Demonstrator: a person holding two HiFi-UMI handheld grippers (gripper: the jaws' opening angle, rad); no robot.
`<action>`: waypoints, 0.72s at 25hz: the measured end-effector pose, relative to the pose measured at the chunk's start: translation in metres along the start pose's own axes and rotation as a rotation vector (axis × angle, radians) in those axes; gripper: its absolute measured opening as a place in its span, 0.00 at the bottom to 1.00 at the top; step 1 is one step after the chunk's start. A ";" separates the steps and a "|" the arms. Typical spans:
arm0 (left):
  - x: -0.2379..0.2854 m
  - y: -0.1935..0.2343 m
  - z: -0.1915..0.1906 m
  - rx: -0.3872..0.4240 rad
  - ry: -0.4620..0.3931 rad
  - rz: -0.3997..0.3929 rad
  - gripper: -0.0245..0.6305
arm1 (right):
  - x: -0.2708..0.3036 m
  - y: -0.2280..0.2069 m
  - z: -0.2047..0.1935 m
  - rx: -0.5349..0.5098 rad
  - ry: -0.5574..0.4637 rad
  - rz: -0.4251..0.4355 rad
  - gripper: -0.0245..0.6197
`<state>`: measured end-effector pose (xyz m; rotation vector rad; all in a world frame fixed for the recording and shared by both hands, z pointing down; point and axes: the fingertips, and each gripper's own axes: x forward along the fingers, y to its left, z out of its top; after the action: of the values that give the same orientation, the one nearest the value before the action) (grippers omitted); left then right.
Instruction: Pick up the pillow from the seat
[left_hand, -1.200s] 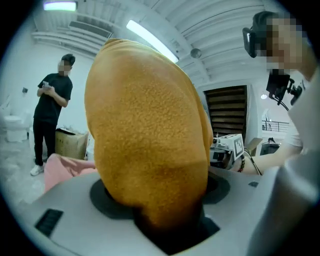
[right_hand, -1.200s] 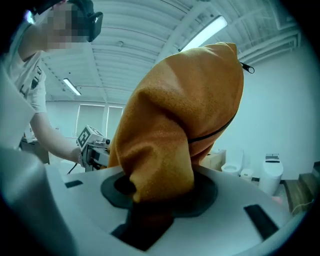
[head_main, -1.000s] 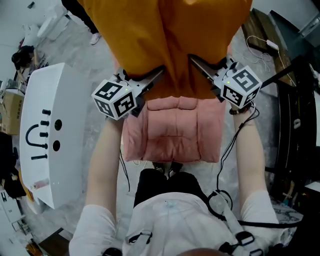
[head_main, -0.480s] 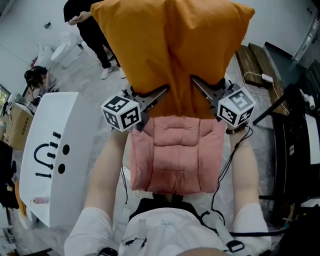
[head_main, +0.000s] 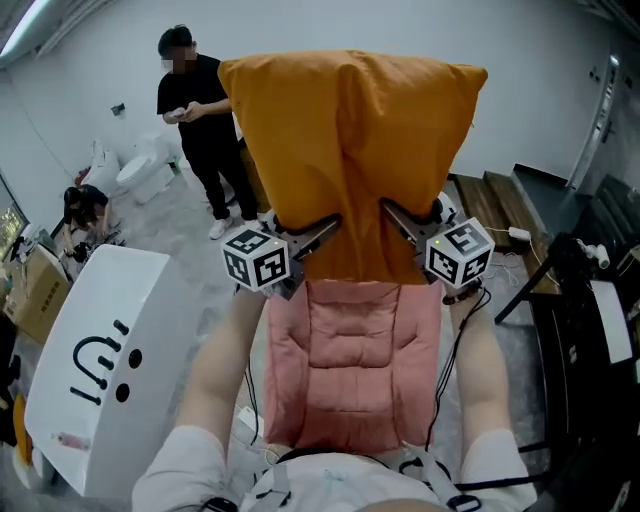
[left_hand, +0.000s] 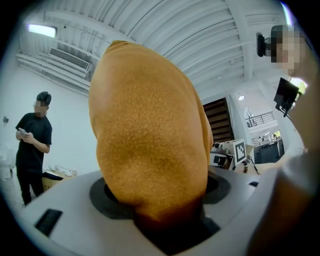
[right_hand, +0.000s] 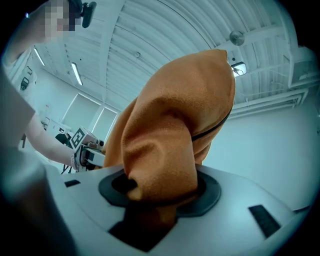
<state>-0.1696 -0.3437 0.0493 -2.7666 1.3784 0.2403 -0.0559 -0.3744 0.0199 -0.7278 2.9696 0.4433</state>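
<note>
- Both bare forearms, the left (head_main: 222, 375) and the right (head_main: 482, 370), reached straight forward from the body, roughly parallel, one along each side edge of the pink cushioned seat (head_main: 350, 375).
- The seat lay below and between the forearms, with its padded surface bare up to the far edge.
- The left gripper (head_main: 322, 228) angled inward and upward over the seat's far left corner. Its fingers (head_main: 305, 240) were clenched on a bunched lower corner of the orange pillow (head_main: 350, 150), and the fabric filled the gap between them.
- The right gripper (head_main: 395, 212) mirrored it over the far right corner, also tilted inward. Its fingers (head_main: 412, 225) were easing apart, but a fold of the pillow was still pinched between them.
- The pillow hung upright in the air above the seat's far edge, clear of the cushion and held only by its two lower corners.
- A white box with a drawn face (head_main: 90, 385) stood on the floor to the left.
- Farther back, a person in black (head_main: 205, 130) stood looking at something in their hands, and another person (head_main: 85, 205) crouched at the far left.
</note>
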 end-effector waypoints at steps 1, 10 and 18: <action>0.000 -0.001 0.006 0.002 -0.004 0.001 0.55 | -0.001 0.000 0.006 -0.004 -0.002 0.000 0.37; -0.010 -0.017 0.046 0.053 -0.054 -0.016 0.56 | -0.009 0.008 0.049 -0.054 -0.040 -0.018 0.38; -0.006 -0.020 0.051 0.064 -0.067 -0.027 0.56 | -0.014 0.005 0.055 -0.082 -0.046 -0.025 0.38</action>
<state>-0.1636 -0.3212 -0.0005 -2.6971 1.3083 0.2800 -0.0468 -0.3485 -0.0296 -0.7507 2.9115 0.5754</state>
